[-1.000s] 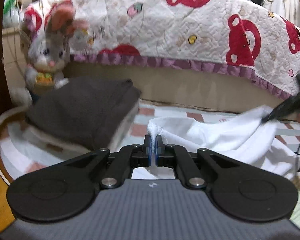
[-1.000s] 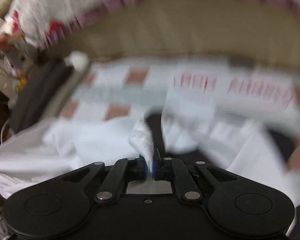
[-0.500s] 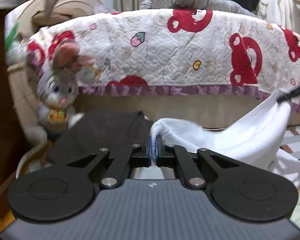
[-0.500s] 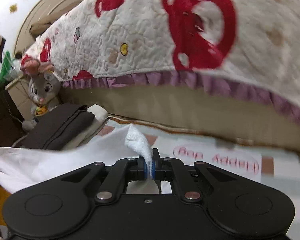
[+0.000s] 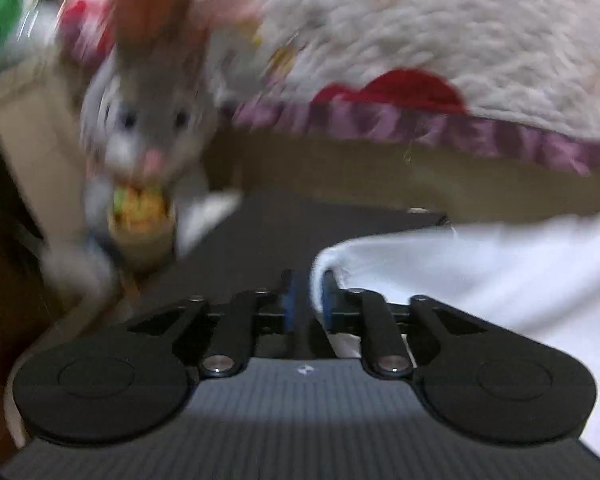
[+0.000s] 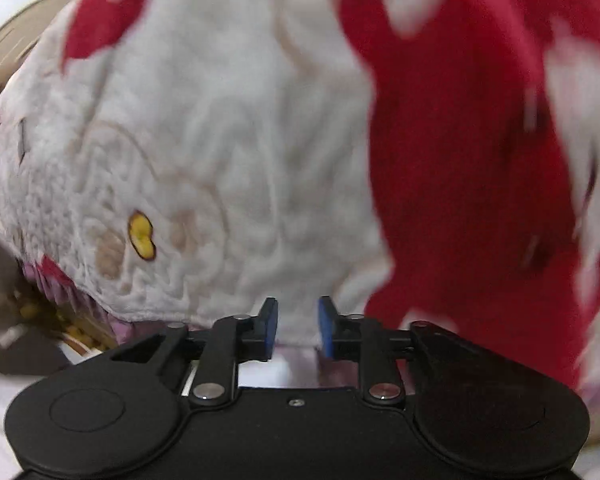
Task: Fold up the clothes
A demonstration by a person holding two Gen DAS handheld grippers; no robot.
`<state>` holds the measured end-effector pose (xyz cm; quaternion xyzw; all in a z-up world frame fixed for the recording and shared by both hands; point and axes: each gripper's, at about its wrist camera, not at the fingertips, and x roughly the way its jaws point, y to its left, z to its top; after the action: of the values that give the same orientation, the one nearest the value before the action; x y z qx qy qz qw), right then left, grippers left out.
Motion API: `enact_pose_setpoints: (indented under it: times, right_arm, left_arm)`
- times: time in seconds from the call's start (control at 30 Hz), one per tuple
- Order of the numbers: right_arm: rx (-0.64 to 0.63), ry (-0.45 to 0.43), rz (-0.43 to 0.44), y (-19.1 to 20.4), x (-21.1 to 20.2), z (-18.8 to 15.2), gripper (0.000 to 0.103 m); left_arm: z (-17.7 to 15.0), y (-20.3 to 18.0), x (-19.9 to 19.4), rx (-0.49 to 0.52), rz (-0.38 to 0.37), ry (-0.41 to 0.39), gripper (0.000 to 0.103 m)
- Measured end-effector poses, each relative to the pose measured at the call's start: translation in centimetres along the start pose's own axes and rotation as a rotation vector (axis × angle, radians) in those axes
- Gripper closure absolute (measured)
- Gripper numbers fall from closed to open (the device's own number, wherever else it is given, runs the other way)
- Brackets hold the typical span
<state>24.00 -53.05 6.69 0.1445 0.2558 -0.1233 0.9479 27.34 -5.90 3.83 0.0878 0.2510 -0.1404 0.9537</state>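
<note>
Left gripper (image 5: 307, 300): its blue-padded jaws are standing a little apart, gripping nothing; the rolled edge of the white cotton garment (image 5: 480, 276) is lying in the gap, against the right-hand pad (the frame is blurred, so firm contact is hard to judge).

Right gripper (image 6: 297, 326): its jaws are standing wider apart and are holding nothing; a pale strip is showing low between the pads, too blurred to name.

White garment: in the left wrist view it is spreading from the left gripper's fingers out to the right edge, draped and bunched rather than flat.

Dark folded cloth (image 5: 284, 240): it is lying just beyond the left gripper, behind the white garment's edge.

Grey plush rabbit with pink ears (image 5: 148, 132): it is sitting upright past the dark cloth, to the left, with a yellow-green ornament at its chest.

White quilted bedspread with red bear prints and a purple frilled hem (image 6: 228, 152): it is filling nearly the whole right wrist view, very near the fingers; in the left wrist view it is hanging over the tan bed side behind everything else.
</note>
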Motion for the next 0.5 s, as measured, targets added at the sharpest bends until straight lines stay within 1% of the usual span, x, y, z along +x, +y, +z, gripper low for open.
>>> enact_pose_setpoints:
  times: [0.03,0.07,0.17,0.2,0.23,0.27,0.3,0.33,0.4,0.43,0.5]
  right_arm:
    - [0.047,0.013,0.057,-0.3,0.3,-1.1,0.069]
    - [0.062,0.039,0.11,-0.4,0.5,-2.2,0.067]
    - [-0.013,0.124,0.188,0.3,-0.9,-6.2,0.066]
    - [-0.042,0.143,0.215,0.3,-1.8,-7.8,0.065]
    - [-0.06,0.166,0.238,0.1,-2.9,-9.4,0.064]
    - [-0.064,0.188,0.264,0.0,-4.2,-11.0,0.064]
    - [-0.067,0.21,0.29,-0.1,-5.5,-12.6,0.062]
    - [-0.071,0.22,0.315,-0.1,-7.0,-14.2,0.059]
    - [-0.079,0.24,0.365,0.1,-10.2,-17.4,0.058]
    - [-0.071,0.255,0.396,0.2,-11.5,-18.9,0.054]
    - [-0.09,0.329,0.449,1.8,-13.6,-21.8,0.05]
  left_arm:
    - [-0.7,0.1,-0.5,-0.016,-0.014,-0.005,0.072]
    - [-1.5,0.3,-1.1,-0.033,-0.027,-0.009,0.071]
    - [-3.6,0.7,-2.7,-0.081,-0.068,-0.024,0.067]
    - [-4.4,0.8,-3.4,-0.094,-0.082,-0.031,0.062]
    - [-5.3,0.9,-5.6,-0.07,-0.1,-0.06,0.056]
    - [-6.2,1.3,-7.4,-0.073,-0.121,-0.072,0.052]
    - [-7.3,1.8,-9.1,-0.088,-0.148,-0.065,0.048]
    - [-8.7,2.5,-10.7,-0.12,-0.165,-0.047,0.048]
    - [-11.6,4.0,-12.8,-0.165,-0.189,0.006,0.048]
    - [-13.2,4.5,-13.6,-0.182,-0.194,0.034,0.048]
    - [-16.4,5.6,-14.9,-0.195,-0.196,0.095,0.048]
